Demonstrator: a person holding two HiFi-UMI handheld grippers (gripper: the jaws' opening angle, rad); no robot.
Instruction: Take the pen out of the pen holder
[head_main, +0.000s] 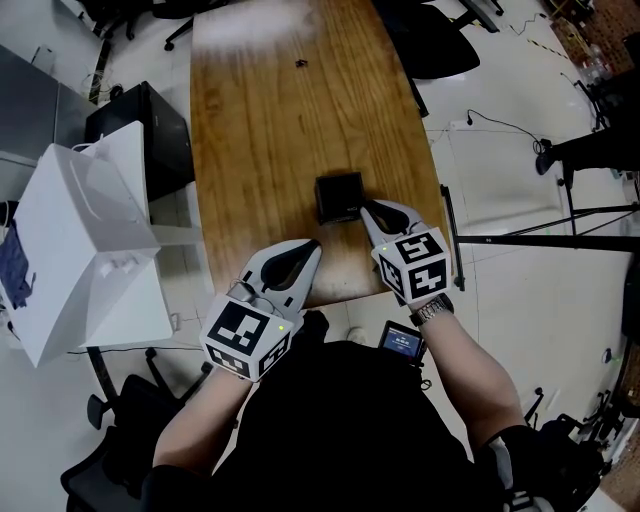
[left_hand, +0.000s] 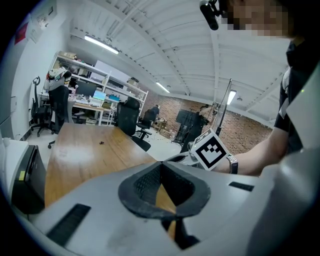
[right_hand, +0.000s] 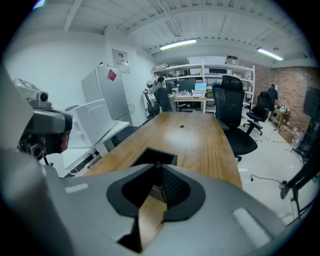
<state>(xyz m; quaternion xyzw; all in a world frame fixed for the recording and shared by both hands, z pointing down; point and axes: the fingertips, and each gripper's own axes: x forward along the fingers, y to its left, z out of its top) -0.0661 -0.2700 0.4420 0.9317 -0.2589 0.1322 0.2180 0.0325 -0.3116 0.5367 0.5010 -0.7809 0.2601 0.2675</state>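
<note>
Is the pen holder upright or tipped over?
Upright. The pen holder stands on the table, its square open mouth facing up, just ahead of the right gripper.

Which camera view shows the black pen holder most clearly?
The head view: it shows the pen holder from above, on the wooden table, by the right gripper. The right gripper view shows only part of it, behind the jaws. The left gripper view does not show it.

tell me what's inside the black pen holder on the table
From above, the pen holder shows only a dark opening; nothing can be made out in it. In the right gripper view the right tool covers its near side.
</note>
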